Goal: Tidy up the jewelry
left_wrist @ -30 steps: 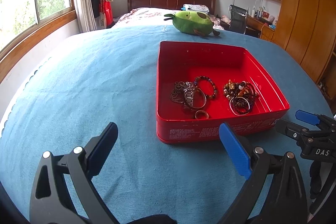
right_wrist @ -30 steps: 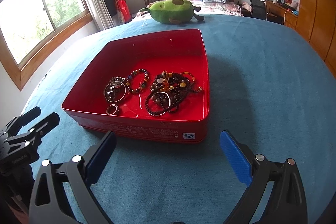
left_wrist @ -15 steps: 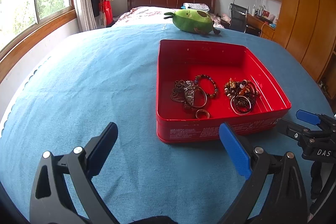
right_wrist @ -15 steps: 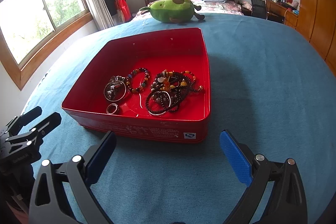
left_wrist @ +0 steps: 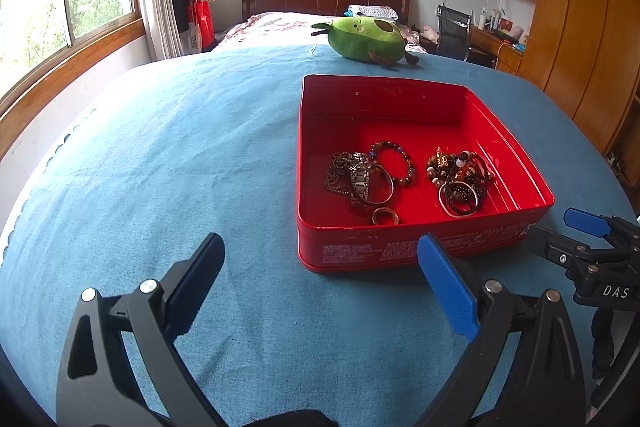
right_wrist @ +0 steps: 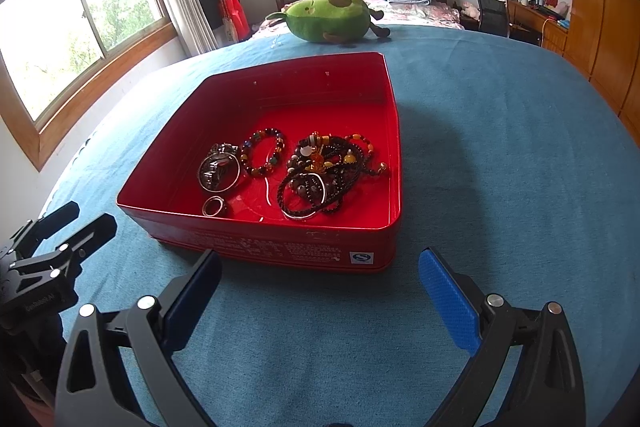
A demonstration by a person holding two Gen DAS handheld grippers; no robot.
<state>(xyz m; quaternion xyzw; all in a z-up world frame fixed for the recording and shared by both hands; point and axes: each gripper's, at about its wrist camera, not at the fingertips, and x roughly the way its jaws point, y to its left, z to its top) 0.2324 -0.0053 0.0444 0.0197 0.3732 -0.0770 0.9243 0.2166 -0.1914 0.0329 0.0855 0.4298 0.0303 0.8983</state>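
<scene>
A red tin box (left_wrist: 424,95) (right_wrist: 296,75) sits on the blue cloth. Inside lie a metal watch with a chain (left_wrist: 362,179) (right_wrist: 218,169), a dark bead bracelet (left_wrist: 394,163) (right_wrist: 264,153), a small ring (left_wrist: 385,216) (right_wrist: 214,206) and a tangled pile of bead bracelets (left_wrist: 460,179) (right_wrist: 324,171). My left gripper (left_wrist: 320,267) is open and empty, just short of the box's near left corner. My right gripper (right_wrist: 320,279) is open and empty in front of the box's near wall. Each gripper shows at the edge of the other's view.
A green avocado plush toy (left_wrist: 366,37) (right_wrist: 328,19) lies on the cloth behind the box. Blue cloth (left_wrist: 160,155) spreads wide to the left and right of the box. A bed, windows and a wooden wardrobe stand beyond.
Both views have tilted slightly, so the box sits a little differently in frame. The jewelry has not moved and both grippers stay open.
</scene>
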